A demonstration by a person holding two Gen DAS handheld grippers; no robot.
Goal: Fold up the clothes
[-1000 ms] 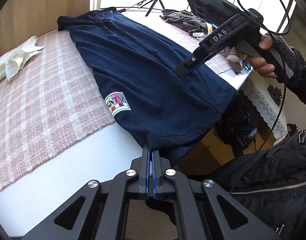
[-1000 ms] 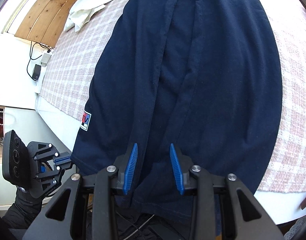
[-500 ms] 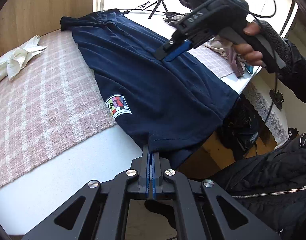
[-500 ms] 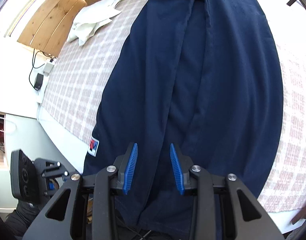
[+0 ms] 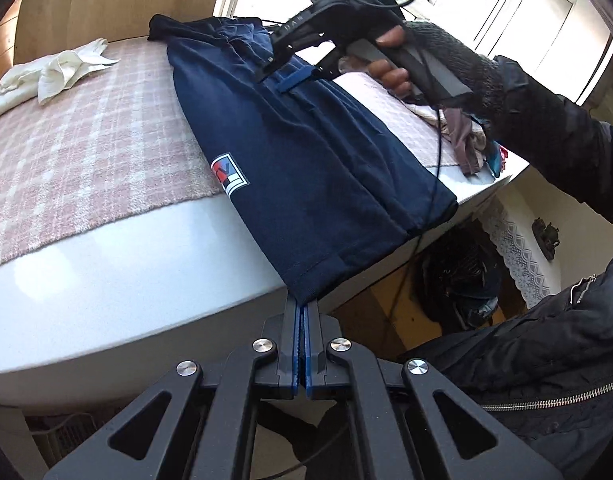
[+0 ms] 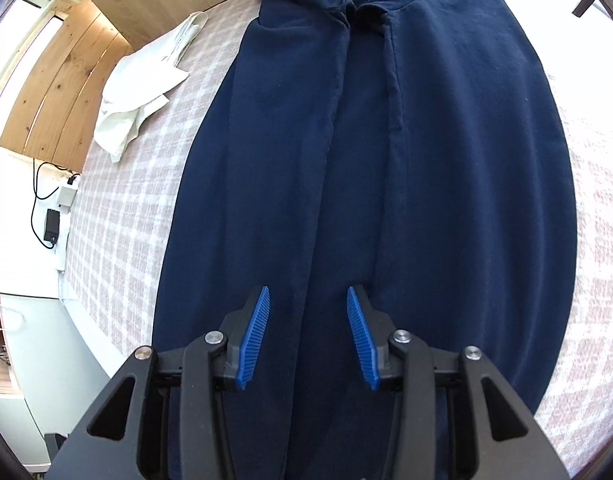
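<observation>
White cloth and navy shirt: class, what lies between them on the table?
Only bare pink checked blanket separates the white cloth from the navy shirt; the right wrist view shows it best.

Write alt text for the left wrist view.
The left gripper, shut, pinches the bottom hem of a navy shirt folded lengthwise on a pink checked cloth. Farther along the shirt, a hand holds the right gripper, jaws open, over it. A white garment lies crumpled at the far left.
</observation>
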